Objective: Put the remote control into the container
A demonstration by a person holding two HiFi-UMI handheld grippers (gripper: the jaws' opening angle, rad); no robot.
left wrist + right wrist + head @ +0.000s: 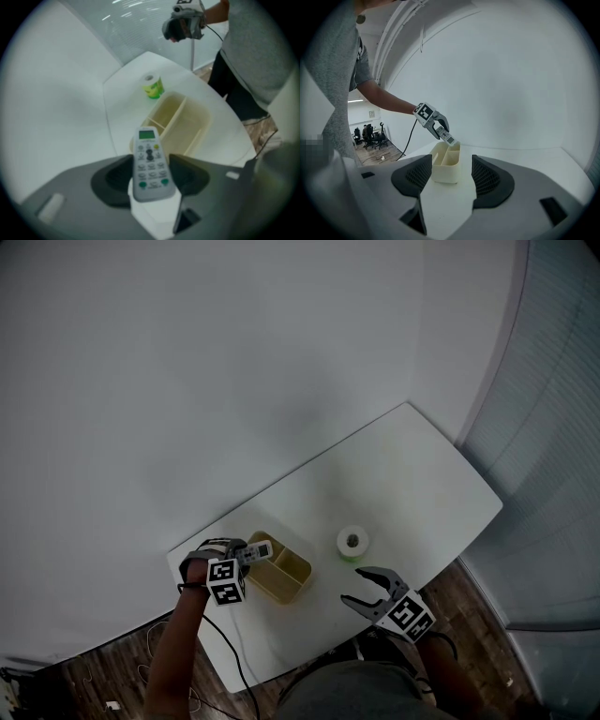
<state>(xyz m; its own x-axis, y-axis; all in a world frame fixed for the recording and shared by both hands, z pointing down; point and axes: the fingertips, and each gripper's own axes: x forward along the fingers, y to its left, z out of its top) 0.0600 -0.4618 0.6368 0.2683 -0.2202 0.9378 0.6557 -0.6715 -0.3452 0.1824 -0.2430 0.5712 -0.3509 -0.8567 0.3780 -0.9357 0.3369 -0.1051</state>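
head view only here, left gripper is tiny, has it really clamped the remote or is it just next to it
Observer: Clamped. In the left gripper view, the left gripper presses on both sides of the remote control, with the buttons facing the camera.
Operator: is it over the container
Observer: The right gripper view shows the remote control's tip just above the far end of the container, not inside.
Operator: right gripper holding anything
Observer: No. The right gripper has its jaws apart and grips nothing.

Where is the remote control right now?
Head view, lower left: the remote control is clamped in the left gripper, angled down over the left end of the yellow container.
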